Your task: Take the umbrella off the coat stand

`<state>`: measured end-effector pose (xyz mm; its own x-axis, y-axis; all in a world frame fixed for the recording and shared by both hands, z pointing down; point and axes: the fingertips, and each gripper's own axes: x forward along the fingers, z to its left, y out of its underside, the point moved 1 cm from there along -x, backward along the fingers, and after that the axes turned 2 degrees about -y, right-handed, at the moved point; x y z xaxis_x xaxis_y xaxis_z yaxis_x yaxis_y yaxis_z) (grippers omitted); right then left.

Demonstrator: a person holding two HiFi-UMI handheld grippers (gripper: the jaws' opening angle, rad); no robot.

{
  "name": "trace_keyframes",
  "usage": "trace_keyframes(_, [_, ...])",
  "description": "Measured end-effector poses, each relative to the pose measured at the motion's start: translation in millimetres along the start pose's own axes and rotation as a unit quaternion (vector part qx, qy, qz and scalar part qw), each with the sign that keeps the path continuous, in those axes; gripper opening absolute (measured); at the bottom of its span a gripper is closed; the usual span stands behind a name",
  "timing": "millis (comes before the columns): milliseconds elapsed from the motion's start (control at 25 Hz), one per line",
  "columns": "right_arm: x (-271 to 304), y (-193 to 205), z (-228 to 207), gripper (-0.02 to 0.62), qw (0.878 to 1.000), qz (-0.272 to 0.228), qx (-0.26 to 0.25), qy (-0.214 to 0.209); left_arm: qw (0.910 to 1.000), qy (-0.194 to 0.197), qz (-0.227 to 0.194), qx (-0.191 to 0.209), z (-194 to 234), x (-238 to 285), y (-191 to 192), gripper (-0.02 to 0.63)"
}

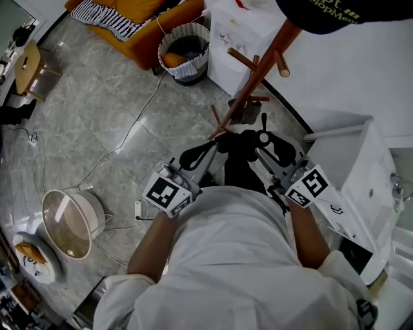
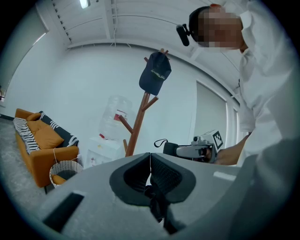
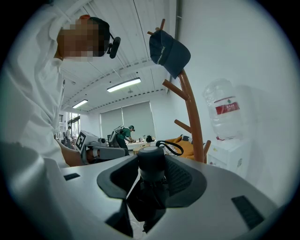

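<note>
A black folded umbrella [image 1: 240,147] hangs level in front of the person's chest, held between both grippers and apart from the wooden coat stand [image 1: 258,71]. My right gripper [image 1: 263,153] is shut on its round handle [image 3: 151,165], and the wrist strap [image 3: 171,146] loops out beyond the jaws. My left gripper [image 1: 210,150] is shut on the umbrella's black fabric [image 2: 155,199], its jaw tips meeting above it. From the left gripper view the right gripper [image 2: 199,151] shows beside the coat stand [image 2: 138,124]. A dark cap [image 3: 168,49] tops the stand [image 3: 192,117].
A white water dispenser [image 1: 233,40] stands behind the stand. A wicker basket [image 1: 185,51] and an orange sofa [image 1: 139,16] are at the back left. A white cabinet [image 1: 352,171] is close on the right. A round fan [image 1: 68,222] and a cable [image 1: 129,129] lie on the floor at left.
</note>
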<state>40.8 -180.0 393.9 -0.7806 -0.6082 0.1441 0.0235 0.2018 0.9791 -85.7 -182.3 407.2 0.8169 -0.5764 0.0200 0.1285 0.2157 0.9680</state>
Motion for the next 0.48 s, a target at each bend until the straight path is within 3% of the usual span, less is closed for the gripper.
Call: trace_keyframes(480, [1.4, 3.1, 4.8, 0.179, 1.0, 0.005, 0.004, -0.011, 0.9998, 0.016, 0.005, -0.006, -5.8, 5.3, 0.8, 0.016])
